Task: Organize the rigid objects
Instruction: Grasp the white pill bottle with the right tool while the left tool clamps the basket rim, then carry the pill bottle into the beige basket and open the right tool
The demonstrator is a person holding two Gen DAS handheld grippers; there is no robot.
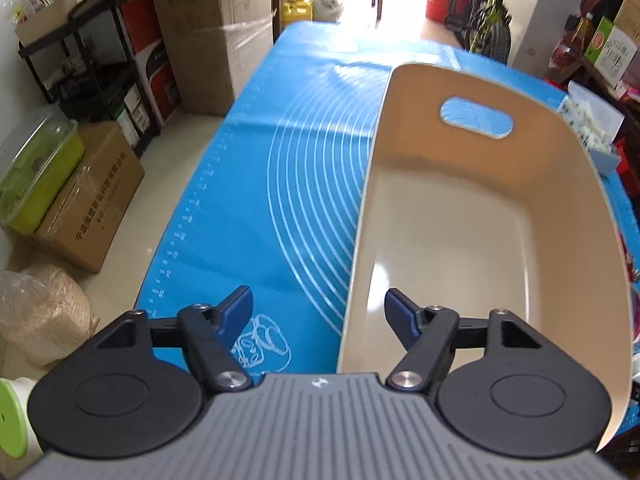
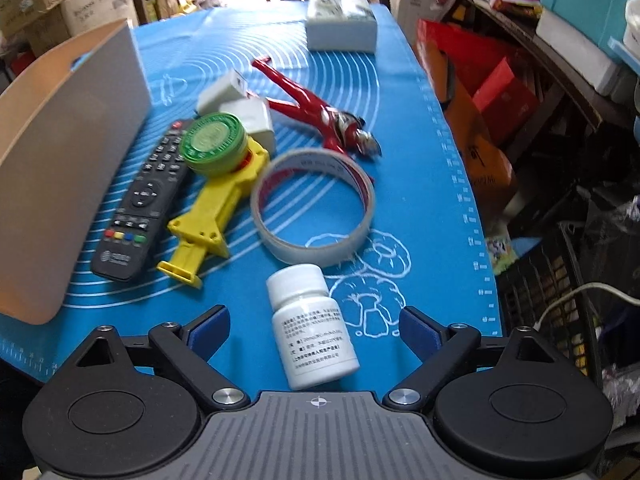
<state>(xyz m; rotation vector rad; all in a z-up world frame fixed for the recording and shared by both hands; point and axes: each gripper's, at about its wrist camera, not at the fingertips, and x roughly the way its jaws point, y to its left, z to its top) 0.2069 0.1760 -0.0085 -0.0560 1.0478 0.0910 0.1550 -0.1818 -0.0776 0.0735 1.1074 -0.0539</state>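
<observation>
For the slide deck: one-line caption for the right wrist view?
Open right gripper straddles a white pill bottle lying on the blue mat, with tape roll, remote and toys beyond.

Left of the right gripper's jaws, beige bin cut off by the frame's edge, white bottle between them with its base hidden behind the gripper body, label print too small to read, white blocks far ahead partly covered by the green-lidded tin.

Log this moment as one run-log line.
left gripper: open, over beige bin rim | right gripper: open, straddling white pill bottle | bin: empty
</observation>
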